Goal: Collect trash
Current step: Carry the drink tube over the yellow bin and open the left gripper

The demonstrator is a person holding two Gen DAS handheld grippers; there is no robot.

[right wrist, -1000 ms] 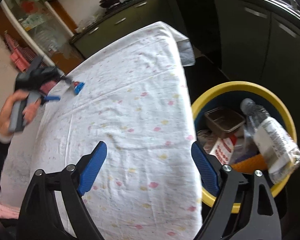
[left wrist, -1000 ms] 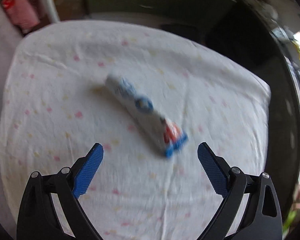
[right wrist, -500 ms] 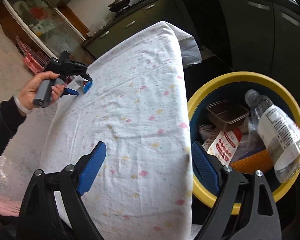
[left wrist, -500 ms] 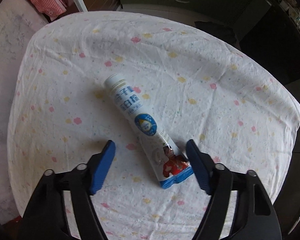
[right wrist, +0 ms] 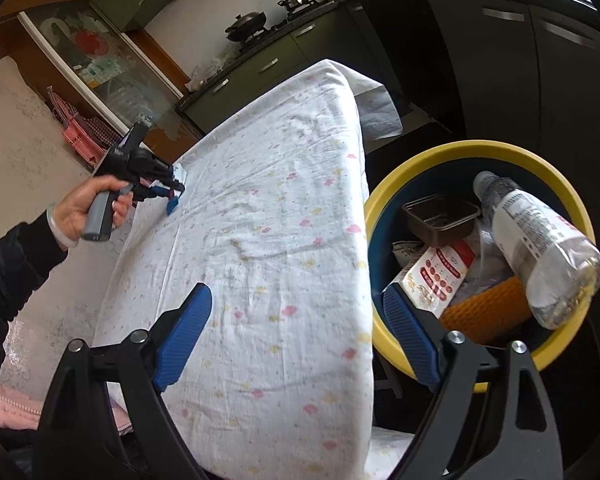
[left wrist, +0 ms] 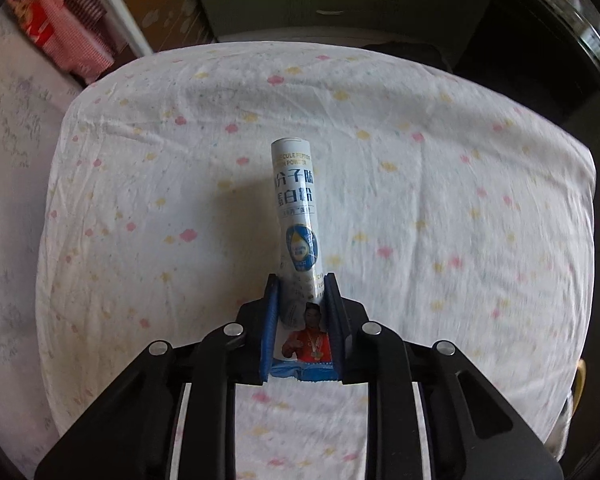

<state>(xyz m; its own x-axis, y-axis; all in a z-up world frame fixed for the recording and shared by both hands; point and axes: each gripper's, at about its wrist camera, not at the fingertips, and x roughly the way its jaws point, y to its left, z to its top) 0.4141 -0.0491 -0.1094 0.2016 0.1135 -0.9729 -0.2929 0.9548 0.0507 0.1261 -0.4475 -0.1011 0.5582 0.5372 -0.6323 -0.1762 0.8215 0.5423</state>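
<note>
A white and blue protein-powder sachet [left wrist: 296, 216] lies along the cloth-covered table [left wrist: 440, 184], its printed end clamped between the blue pads of my left gripper [left wrist: 302, 292], which is shut on it. In the right wrist view the left gripper [right wrist: 176, 196] shows at the table's far left edge, held by a hand. My right gripper [right wrist: 296, 312] is open and empty above the table's near right edge, beside the yellow-rimmed bin [right wrist: 460, 152].
The bin holds a clear plastic bottle [right wrist: 540, 240], a brown tray [right wrist: 440, 216], a red and white carton [right wrist: 436, 276] and an orange net. Dark cabinets [right wrist: 540, 60] stand behind the bin. A red checked cloth [left wrist: 60, 40] hangs past the table's far left.
My left gripper has moved in along the sachet and shut on its printed end. My right gripper has stayed open near the bin, shifting only slightly.
</note>
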